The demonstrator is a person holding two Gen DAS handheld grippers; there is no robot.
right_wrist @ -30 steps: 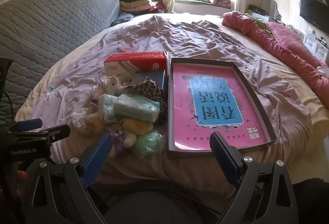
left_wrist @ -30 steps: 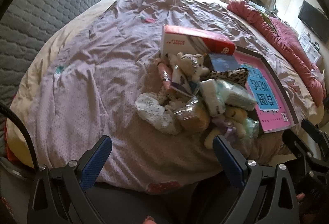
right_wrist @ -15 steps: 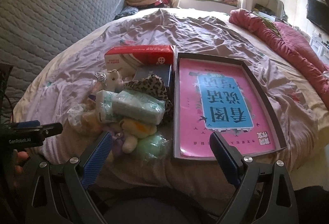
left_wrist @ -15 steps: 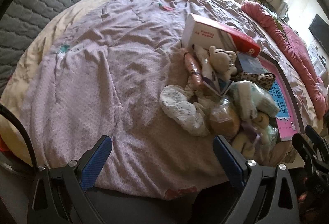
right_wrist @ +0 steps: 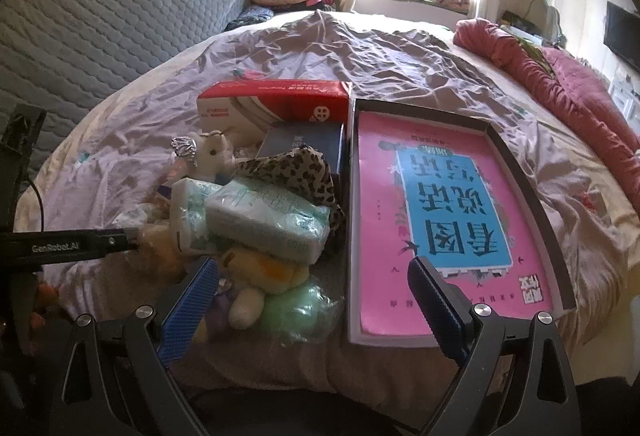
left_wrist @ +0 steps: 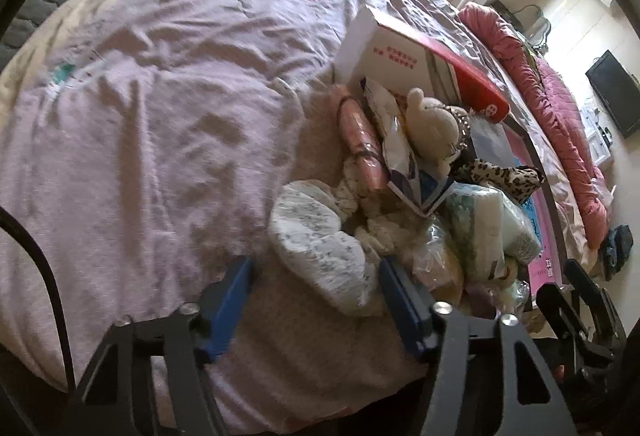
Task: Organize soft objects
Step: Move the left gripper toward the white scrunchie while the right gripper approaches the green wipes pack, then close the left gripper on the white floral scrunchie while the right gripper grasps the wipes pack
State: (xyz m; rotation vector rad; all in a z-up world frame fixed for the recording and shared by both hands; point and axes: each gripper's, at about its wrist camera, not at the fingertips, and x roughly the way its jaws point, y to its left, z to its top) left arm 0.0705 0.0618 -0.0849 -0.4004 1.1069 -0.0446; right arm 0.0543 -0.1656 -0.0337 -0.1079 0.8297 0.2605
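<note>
A pile of soft things lies on the bed: a white speckled cloth bundle [left_wrist: 320,256], a cream plush toy [left_wrist: 430,128], a leopard-print pouch [right_wrist: 296,172], tissue packs [right_wrist: 264,222], a yellow plush [right_wrist: 264,272] and a green bagged item [right_wrist: 300,310]. My left gripper [left_wrist: 316,284] is open, its fingers on either side of the near end of the white bundle. My right gripper [right_wrist: 312,300] is open and empty, low at the bed's near edge in front of the yellow plush and green item.
A shallow box with a pink and blue book [right_wrist: 448,220] lies right of the pile. A red and white box [right_wrist: 276,104] and a dark blue box [right_wrist: 304,146] sit behind it. A pink quilt [right_wrist: 560,88] runs along the right. A grey headboard [right_wrist: 100,32] stands at the left.
My left gripper has moved forward and down toward the pile, so its fingers now flank the white bundle. My right gripper has edged closer to the pile and the pink box.
</note>
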